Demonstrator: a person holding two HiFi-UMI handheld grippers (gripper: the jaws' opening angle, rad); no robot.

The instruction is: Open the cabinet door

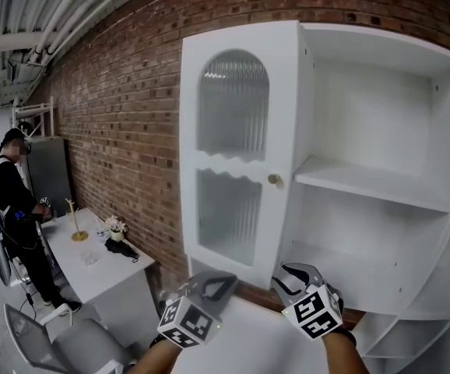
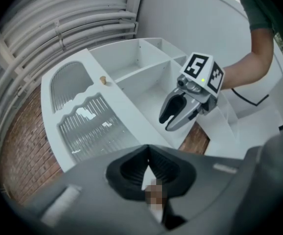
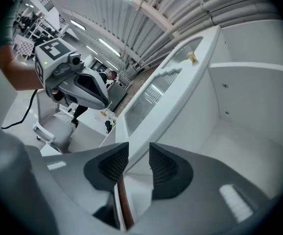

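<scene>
Cabinet door point(image 1: 237, 146) open; edge seemingly past right gripper point(image 3: 137, 155), jaws parted; left gripper point(image 2: 149, 156) clenched.

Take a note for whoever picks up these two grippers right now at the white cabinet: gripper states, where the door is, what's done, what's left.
Left gripper: jaws together, empty, low in front of the door.
Right gripper: jaws apart, at the door's lower free corner, pads pressing on nothing.
Cabinet door: swung wide to the left, with nothing on its knob; the shelves are exposed.
Done: door open.
Left: probably only drawing both grippers clear.
</scene>
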